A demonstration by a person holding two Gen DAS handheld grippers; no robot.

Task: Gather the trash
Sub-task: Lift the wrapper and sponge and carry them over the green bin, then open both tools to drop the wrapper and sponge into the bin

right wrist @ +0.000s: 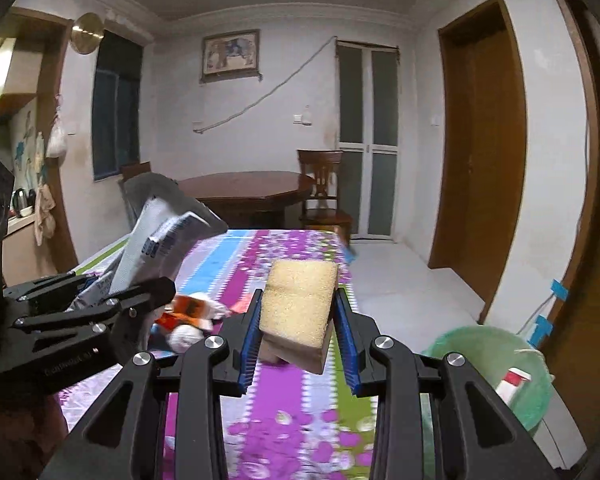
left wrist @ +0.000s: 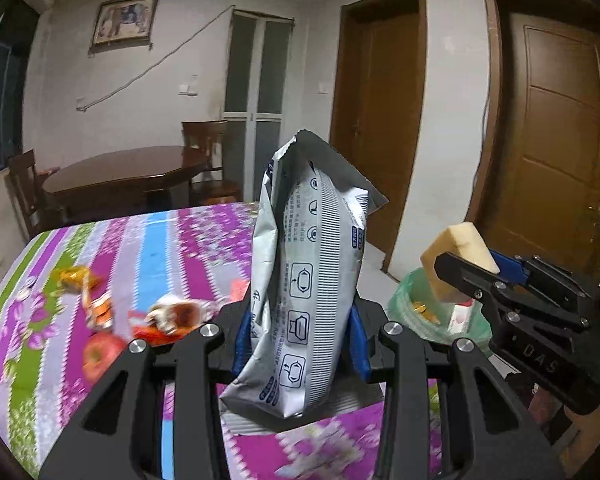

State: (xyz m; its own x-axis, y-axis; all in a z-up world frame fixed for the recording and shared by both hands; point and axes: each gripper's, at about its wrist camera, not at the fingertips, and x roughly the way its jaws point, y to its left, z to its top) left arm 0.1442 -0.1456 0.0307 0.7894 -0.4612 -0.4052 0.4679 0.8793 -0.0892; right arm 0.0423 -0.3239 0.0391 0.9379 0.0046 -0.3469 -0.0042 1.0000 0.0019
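Note:
My left gripper (left wrist: 300,340) is shut on a tall silver snack bag (left wrist: 308,280) and holds it upright above the table's right side. It also shows in the right wrist view (right wrist: 160,248), at the left. My right gripper (right wrist: 298,336) is shut on a yellow sponge (right wrist: 300,308), above the table's right edge; the sponge also shows in the left wrist view (left wrist: 460,256). A green-lined trash bin (right wrist: 496,360) stands on the floor to the right, with a red-and-white carton (right wrist: 512,384) inside. Orange wrappers (left wrist: 100,308) and a crumpled wrapper (left wrist: 172,316) lie on the table.
The table wears a striped purple floral cloth (left wrist: 148,248). A red apple (left wrist: 100,356) lies on it near the wrappers. Behind stand a dark wooden table (right wrist: 252,188) and chairs (right wrist: 324,192). Brown doors (left wrist: 560,120) are on the right.

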